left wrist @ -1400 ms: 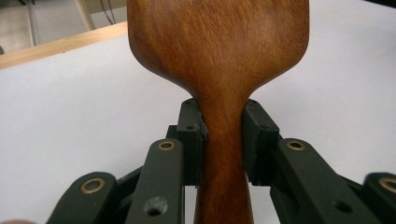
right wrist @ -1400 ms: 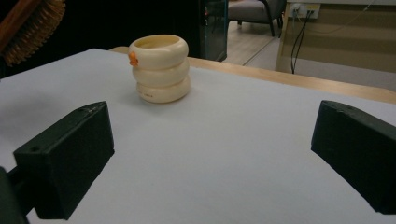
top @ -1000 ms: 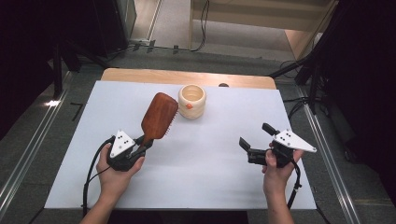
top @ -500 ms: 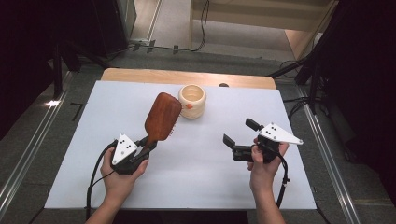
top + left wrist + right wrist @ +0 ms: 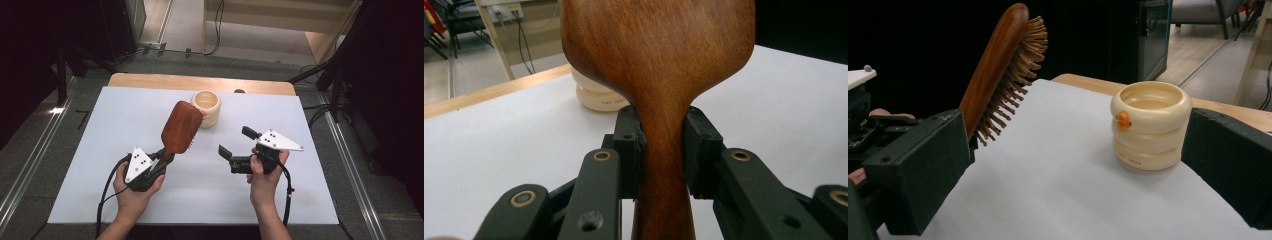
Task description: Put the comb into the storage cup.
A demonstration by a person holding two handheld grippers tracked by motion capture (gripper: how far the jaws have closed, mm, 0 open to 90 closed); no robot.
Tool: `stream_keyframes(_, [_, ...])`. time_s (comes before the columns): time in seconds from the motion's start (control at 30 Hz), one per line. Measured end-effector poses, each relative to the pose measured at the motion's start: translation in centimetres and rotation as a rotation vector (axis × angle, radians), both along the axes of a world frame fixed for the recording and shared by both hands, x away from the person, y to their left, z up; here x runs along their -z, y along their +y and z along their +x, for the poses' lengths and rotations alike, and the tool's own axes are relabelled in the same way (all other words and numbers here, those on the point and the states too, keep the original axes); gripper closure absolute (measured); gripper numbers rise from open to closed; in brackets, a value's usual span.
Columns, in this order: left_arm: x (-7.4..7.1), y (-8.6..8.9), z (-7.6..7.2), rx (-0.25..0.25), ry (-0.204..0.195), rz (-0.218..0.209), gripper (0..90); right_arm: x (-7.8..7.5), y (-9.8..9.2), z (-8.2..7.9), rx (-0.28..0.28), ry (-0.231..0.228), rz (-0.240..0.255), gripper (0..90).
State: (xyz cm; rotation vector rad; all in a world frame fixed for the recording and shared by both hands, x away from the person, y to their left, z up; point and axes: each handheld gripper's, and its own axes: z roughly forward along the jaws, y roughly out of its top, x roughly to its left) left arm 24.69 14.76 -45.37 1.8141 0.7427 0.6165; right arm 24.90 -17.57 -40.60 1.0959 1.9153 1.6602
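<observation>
Brush aloft, left of centre

My left gripper (image 5: 165,159) clamps the wooden hairbrush (image 5: 180,127) at its narrow neck, stiff, light, polished and slippery; my right gripper (image 5: 239,148) gapes empty nearby, facing the cream cup (image 5: 206,107) beyond.

I see both my grippers, left gripper (image 5: 162,161) and right gripper (image 5: 236,148): black bodies, grey three-cornered plates on top, black cables trailing, brass-ringed pivots on blocky black jaws.

Hairbrush (image 5: 181,127) just left of cup (image 5: 206,106), both on table (image 5: 300,200), cup farther back.
</observation>
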Motion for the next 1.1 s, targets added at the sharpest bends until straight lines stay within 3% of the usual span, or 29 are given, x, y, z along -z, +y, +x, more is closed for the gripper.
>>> stream_keyframes(0.5, [0.1,-1.5,-0.9,0.042,-0.020,0.004,72.8,-0.1,2.8,0.2,-0.054,0.016,0.023,0.0])
stream_keyframes(1.1, [0.1,-2.8,-1.8,0.083,-0.037,0.009,72.8,0.0,4.7,0.4,-0.083,0.044,0.070,0.0])
